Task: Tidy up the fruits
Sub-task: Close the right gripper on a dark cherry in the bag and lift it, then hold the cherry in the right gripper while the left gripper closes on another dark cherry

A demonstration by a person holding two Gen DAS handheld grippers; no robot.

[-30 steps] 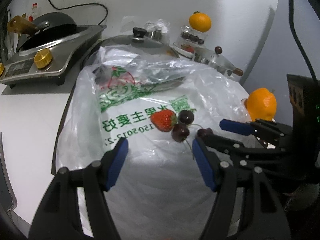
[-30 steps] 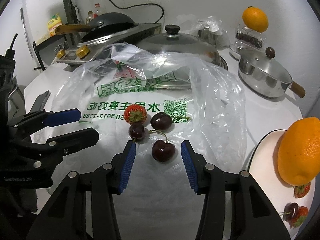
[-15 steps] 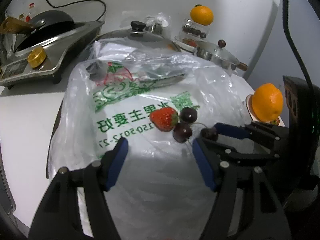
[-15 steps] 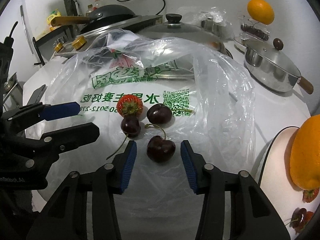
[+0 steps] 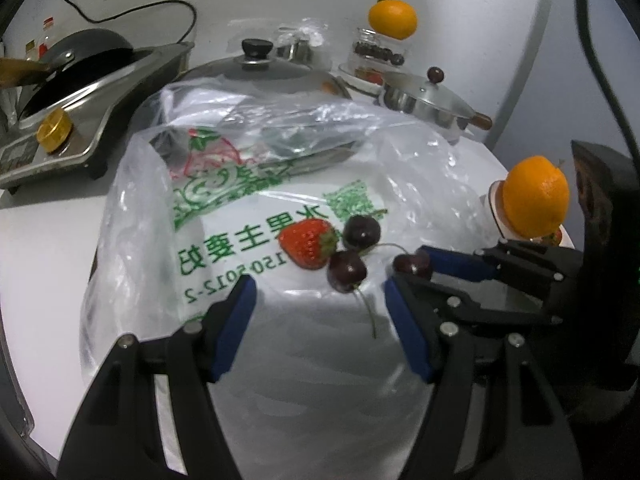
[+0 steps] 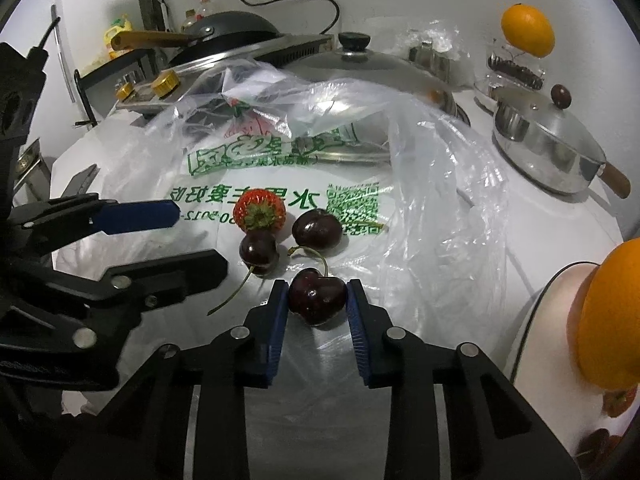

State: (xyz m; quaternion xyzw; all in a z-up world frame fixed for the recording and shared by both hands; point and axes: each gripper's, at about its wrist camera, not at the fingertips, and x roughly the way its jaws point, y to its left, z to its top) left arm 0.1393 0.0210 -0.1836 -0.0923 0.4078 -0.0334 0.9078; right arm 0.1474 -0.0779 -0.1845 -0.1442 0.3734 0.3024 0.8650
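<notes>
We have the right gripper (image 6: 317, 300) pinching the nearest cherry (image 6: 317, 301) on the plastic bag (image 6: 420, 184); left gripper (image 5: 320, 304) spread, empty. Risk: bruising, or the cherry slipping on lift.

Orange (image 6: 612, 316) on plate (image 6: 536, 312) being cut by right edge; fruits under it blurring, too dim for telling.

Glossy dark cherry (image 6: 317, 298), crinkled clear plastic bag (image 6: 436, 200), shiny steel saucepan (image 6: 548, 148), wooden handle (image 6: 616, 180)
</notes>
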